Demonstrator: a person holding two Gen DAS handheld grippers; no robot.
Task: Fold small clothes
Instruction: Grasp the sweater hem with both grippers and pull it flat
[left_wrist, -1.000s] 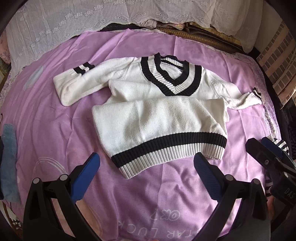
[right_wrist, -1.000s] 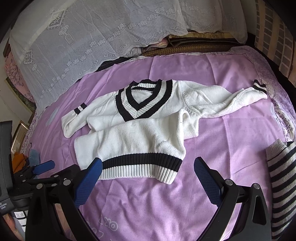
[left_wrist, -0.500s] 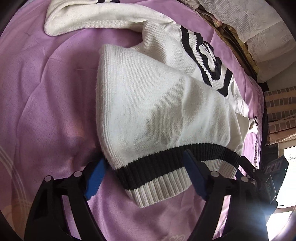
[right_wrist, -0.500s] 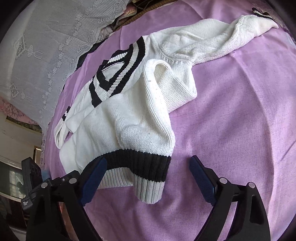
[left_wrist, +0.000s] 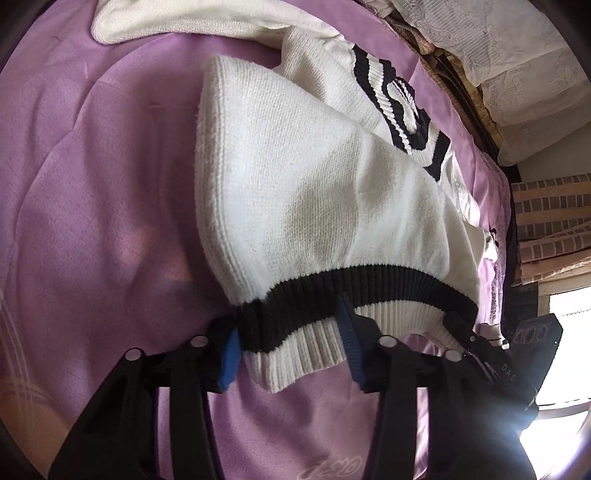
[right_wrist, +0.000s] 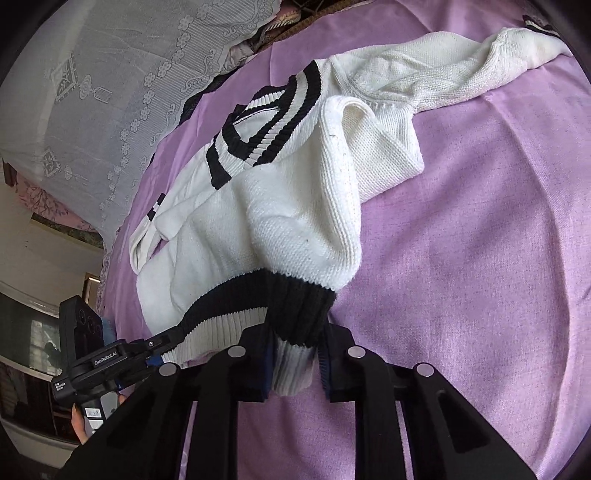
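A white knit sweater (left_wrist: 314, 192) with a black-striped V-neck and a black-and-white ribbed hem lies on a purple bed cover (left_wrist: 92, 184). My left gripper (left_wrist: 290, 345) is closing on the hem's left corner, and both blue pads touch the ribbing. In the right wrist view the same sweater (right_wrist: 288, 229) has its right hem corner bunched between the pads of my right gripper (right_wrist: 295, 365), whose jaws are also closing. The hem stretches between the two grippers. One sleeve (right_wrist: 461, 74) lies spread toward the far right.
A white lace cloth (right_wrist: 92, 92) covers pillows at the head of the bed. A hand (right_wrist: 79, 424) holds the left gripper's handle at the bed's left edge. Bright window light (left_wrist: 554, 424) glares at the lower right. Bare purple cover (right_wrist: 480, 258) lies right of the sweater.
Both grippers came down from above the bed to the sweater's hem. Their jaws went from wide open to narrow around the hem corners, and the ribbing is now bunched.
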